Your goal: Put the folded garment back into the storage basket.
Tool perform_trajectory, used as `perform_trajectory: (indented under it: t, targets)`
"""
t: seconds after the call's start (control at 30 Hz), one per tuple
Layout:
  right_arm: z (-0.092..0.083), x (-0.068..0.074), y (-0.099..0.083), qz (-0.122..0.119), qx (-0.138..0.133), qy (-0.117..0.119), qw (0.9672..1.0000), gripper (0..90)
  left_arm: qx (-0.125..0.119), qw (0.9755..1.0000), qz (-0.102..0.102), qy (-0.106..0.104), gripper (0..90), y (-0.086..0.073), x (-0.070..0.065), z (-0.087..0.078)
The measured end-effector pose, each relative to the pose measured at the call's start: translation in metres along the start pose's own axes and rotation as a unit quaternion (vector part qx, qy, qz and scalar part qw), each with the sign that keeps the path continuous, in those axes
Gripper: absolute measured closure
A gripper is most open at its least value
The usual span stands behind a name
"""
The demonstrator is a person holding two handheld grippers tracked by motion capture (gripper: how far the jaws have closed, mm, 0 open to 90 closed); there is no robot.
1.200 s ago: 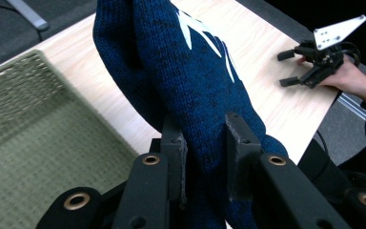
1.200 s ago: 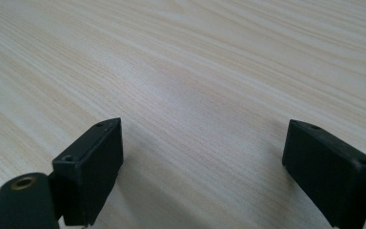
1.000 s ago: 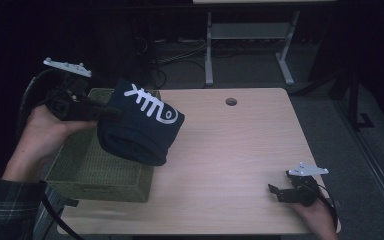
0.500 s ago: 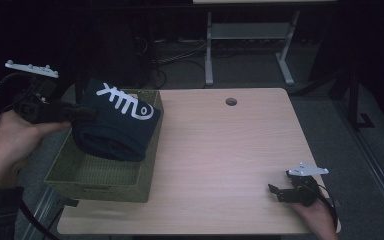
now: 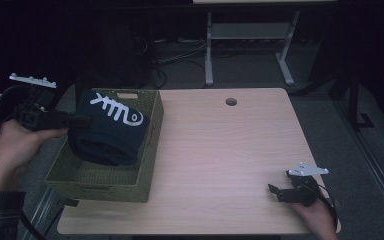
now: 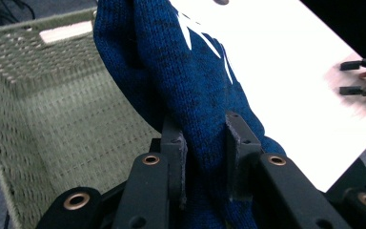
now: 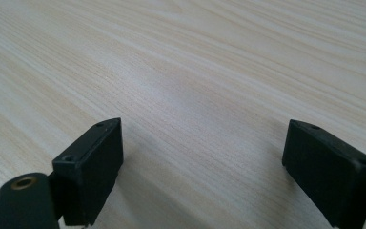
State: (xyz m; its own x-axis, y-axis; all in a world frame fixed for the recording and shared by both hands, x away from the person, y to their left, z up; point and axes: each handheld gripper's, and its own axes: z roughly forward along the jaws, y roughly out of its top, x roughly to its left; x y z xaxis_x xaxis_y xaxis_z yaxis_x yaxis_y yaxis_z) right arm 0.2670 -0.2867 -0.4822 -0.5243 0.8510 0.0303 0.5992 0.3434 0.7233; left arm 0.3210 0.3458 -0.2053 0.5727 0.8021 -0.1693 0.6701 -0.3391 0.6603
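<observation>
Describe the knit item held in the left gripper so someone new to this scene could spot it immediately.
On the wooden table, look to the woven green basket at its left edge. Over it the left gripper pinches a folded dark blue knit garment. Its white fish-skeleton design marks it out.

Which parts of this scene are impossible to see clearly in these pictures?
- Basket floor, high view: partly covered by the folded blue sweater; whether the sweater rests on it is unclear.
- Sweater's white fish-bone print, left gripper view: cut by the top edge and the folds.
- Left hand-held gripper pad faces: buried in the knit.
- Right hand-held gripper, high view: small and dark; the hand is cut by the bottom edge.
</observation>
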Motion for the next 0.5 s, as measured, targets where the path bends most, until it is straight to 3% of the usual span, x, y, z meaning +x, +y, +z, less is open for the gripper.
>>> perform_trajectory:
  t: [0.5]
  targets:
    - [0.0, 0.0, 0.0, 0.001, 0.001, 0.001, 1.0, 13.4, 0.031, 0.9991, -0.028, 0.009, 73.1, -0.018, 0.02, 0.036]
